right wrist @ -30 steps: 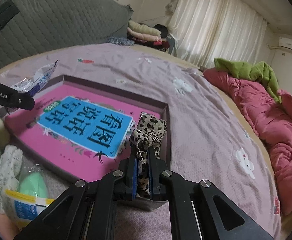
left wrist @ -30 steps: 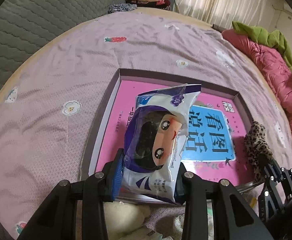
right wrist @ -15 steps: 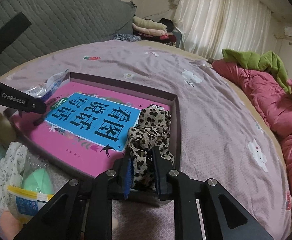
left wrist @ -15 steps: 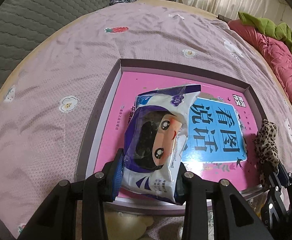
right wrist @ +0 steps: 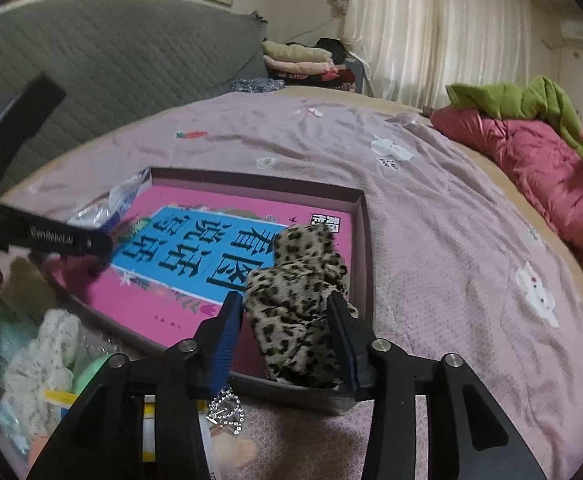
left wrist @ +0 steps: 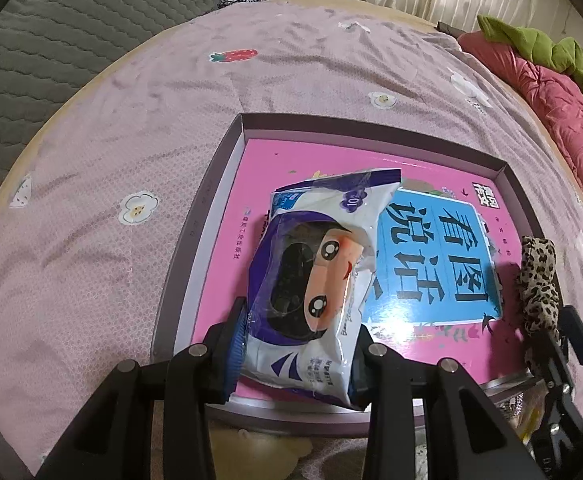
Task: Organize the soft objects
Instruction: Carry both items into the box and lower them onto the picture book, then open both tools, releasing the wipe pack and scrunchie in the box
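Note:
A shallow purple box [left wrist: 371,128] with a pink and blue book cover inside lies on the lilac bedsheet. My left gripper [left wrist: 299,336] is shut on a white and purple wipes pack [left wrist: 315,276] with a cartoon face, held over the box's near left part. My right gripper [right wrist: 285,308] has its jaws opening. A leopard-print cloth [right wrist: 295,292] sits loose between them, in the box's near right corner. The left wrist view shows that cloth [left wrist: 537,280] at the box's right edge. The right wrist view shows the pack [right wrist: 119,200] at far left.
Near the box's front edge lie a white floral cloth [right wrist: 47,344], a green sponge [right wrist: 91,372] and a beaded chain [right wrist: 225,408]. A red quilt [right wrist: 531,168] with a green garment [right wrist: 511,100] fills the right. A grey headboard [right wrist: 111,60] and folded clothes [right wrist: 299,60] stand behind.
My right gripper went from shut on the leopard cloth to open, and the cloth has spread out in the box's corner. My left gripper kept its hold on the wipes pack.

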